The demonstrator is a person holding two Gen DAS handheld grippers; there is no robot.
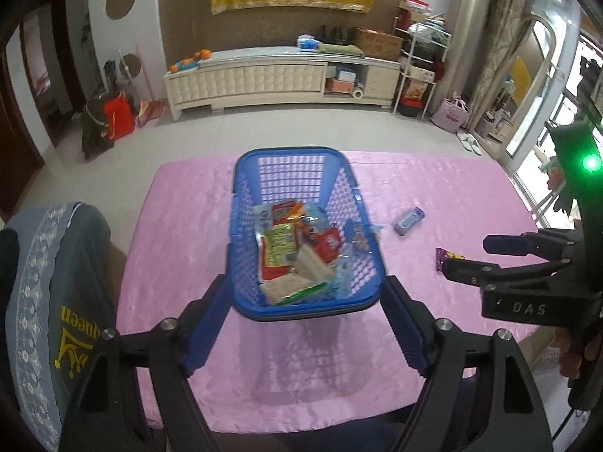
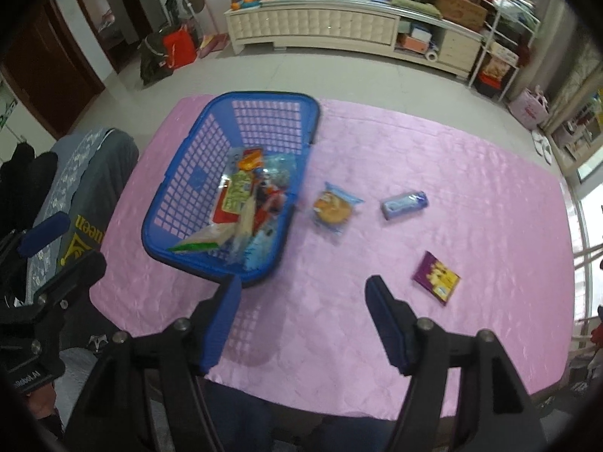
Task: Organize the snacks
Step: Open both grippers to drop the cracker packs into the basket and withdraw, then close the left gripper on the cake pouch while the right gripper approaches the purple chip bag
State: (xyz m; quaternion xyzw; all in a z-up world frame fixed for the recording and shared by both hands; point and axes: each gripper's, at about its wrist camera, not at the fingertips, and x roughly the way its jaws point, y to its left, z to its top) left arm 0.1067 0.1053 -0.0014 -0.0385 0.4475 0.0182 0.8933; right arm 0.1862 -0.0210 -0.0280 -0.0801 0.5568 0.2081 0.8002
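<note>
A blue plastic basket (image 1: 241, 203) (image 2: 181, 173) sits on the pink tablecloth, holding several snack packets (image 1: 290, 252) (image 2: 245, 203). Right of it lie a clear-wrapped round cake (image 2: 333, 209), a blue-wrapped bar (image 2: 405, 201) (image 1: 409, 220) and a purple packet (image 2: 437, 277) (image 1: 443, 258). My left gripper (image 1: 305, 324) is open and empty, its fingers on either side of the basket's near end, above the cloth. My right gripper (image 2: 303, 316) is open and empty over the cloth, between the basket and the purple packet; it shows at the right of the left wrist view (image 1: 463, 254).
The pink-covered table (image 2: 471, 173) ends close in front and at the right by a window. A chair draped with grey cloth (image 1: 56, 282) stands at the left edge. A white cabinet (image 1: 264, 79) and shelves line the far wall.
</note>
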